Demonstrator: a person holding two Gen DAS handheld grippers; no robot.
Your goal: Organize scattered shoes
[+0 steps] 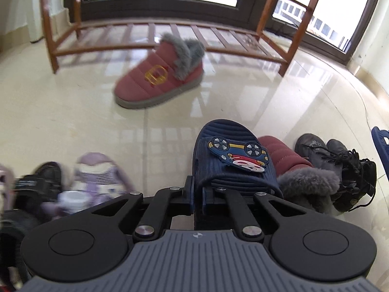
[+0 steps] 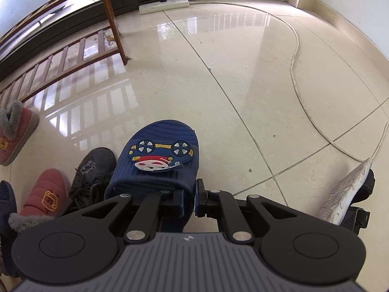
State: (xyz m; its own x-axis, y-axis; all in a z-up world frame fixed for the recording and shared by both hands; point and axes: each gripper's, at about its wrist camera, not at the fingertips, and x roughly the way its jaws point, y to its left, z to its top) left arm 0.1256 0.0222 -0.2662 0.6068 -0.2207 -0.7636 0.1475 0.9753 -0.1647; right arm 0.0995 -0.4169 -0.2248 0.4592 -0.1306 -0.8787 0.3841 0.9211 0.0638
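A: Navy slippers with a cartoon car badge fill both wrist views, one in each gripper. The left gripper [image 1: 198, 194] has its jaws closed on the side wall of a navy slipper [image 1: 228, 155], pinching the edge of the strap. The slipper sticks out ahead of the fingers, toe pointing away.

B: And the other hand?

A: The right gripper [image 2: 189, 200] is clamped the same way on the second navy slipper [image 2: 158, 163], its jaws nearly together on the strap's right edge. That slipper looks to be clear of the cream tiled floor [image 2: 243, 85].

B: What lies around them?

A: In the left view a red fur-lined boot [image 1: 159, 75] sits on the tiles just in front of the wooden shoe rack [image 1: 170, 31], whose bottom slats are bare. Its mate [image 1: 287, 163] lies just to the right of the held slipper, with a pair of black lace-up boots [image 1: 340, 168] beside it. To the left are a blurred purple slipper [image 1: 99, 175] and a black sandal [image 1: 39, 180].

B: Anything on the right side?

A: A shoe turned on its side shows its white sole [image 2: 345, 192] at the right edge. A white power strip [image 2: 164, 5] lies by the window frame, and a white cable [image 2: 295, 56] runs across the tiles.
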